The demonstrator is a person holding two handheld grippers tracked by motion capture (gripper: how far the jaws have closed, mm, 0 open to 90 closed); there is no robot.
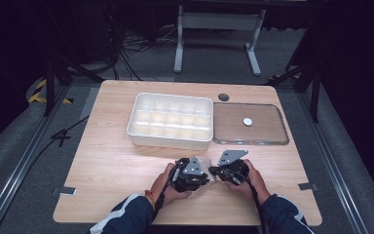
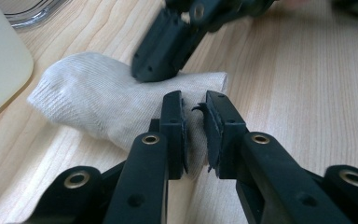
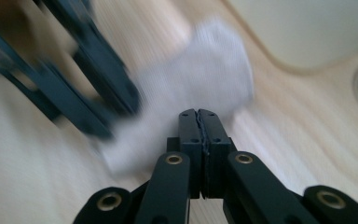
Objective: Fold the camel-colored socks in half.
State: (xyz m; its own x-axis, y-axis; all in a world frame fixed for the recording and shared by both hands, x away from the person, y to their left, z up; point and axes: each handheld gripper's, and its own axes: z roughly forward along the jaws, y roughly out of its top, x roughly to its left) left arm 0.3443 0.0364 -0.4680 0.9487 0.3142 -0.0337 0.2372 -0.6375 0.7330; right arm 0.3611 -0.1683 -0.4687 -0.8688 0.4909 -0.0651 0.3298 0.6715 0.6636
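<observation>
Sock [image 2: 98,100] on table [image 1: 107,161] between both tongs, compartment tray [image 1: 170,139] behind it, lid [image 1: 272,139] right of tray

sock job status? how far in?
Early. Done: the lid lies on the table beside the open divided box, whose compartments look empty. In hand: both hand-held grippers work the white sock at the near edge; the left hand-held gripper is pinching its fabric, and the right hand-held gripper is shut with its tips at the sock. Left: probably folding the sock and putting it in the box.
</observation>
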